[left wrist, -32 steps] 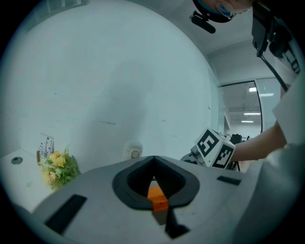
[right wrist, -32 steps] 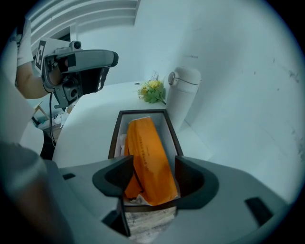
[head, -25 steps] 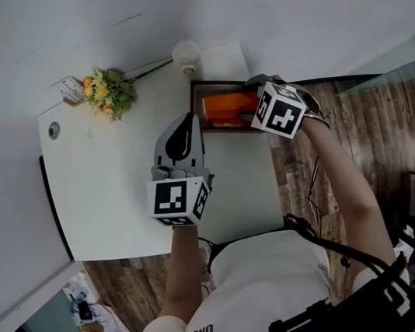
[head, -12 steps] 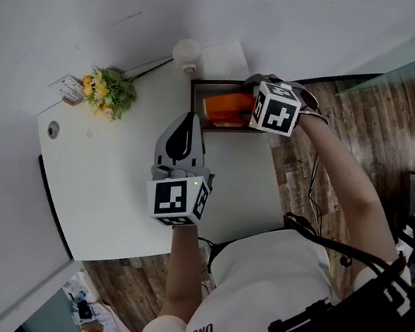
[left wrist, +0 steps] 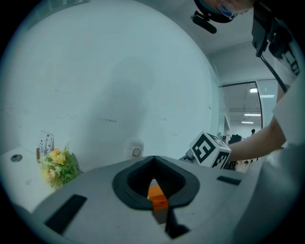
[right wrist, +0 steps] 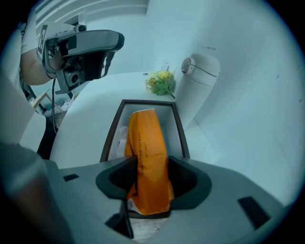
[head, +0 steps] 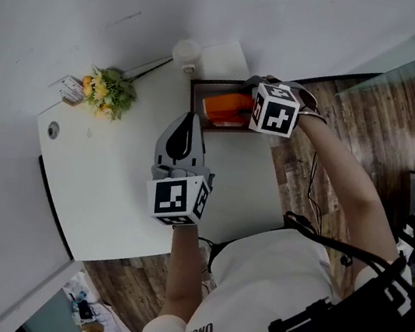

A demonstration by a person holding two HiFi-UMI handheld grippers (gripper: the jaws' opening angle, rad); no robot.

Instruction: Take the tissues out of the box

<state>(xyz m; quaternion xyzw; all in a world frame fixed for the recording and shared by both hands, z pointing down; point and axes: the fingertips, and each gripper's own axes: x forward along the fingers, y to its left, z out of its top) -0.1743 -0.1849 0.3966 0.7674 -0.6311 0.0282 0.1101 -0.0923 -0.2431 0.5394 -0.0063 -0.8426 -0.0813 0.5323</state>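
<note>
the white table [head: 110, 184] stands against a pale wall. near its far right corner lies a dark wooden box [head: 198, 93], open on top, with one end close to the table's right edge. an orange pack of tissues [right wrist: 145, 138] stands up on end in the box, its top leaning towards the box's far wall. beside the pack, on the box floor, there is something white and crumpled, which i can't make out further.

the right gripper [right wrist: 147, 167] reaches steeply down into the box from the right edge of the table. its jaws have just been closing and now squeeze the near end of the orange pack from both sides, so the pack is clamped between them and still inside the box.

the left gripper [head: 190, 116] hangs above the middle of the table, pointing nearly level towards the box and well apart from it. its jaws are pressed together at the tips with nothing between them.

a small bunch of yellow flowers [head: 109, 94] lies along the table's wall edge, towards the far left corner. a white round canister [head: 187, 53] stands at that same edge, just beside the box.
</note>
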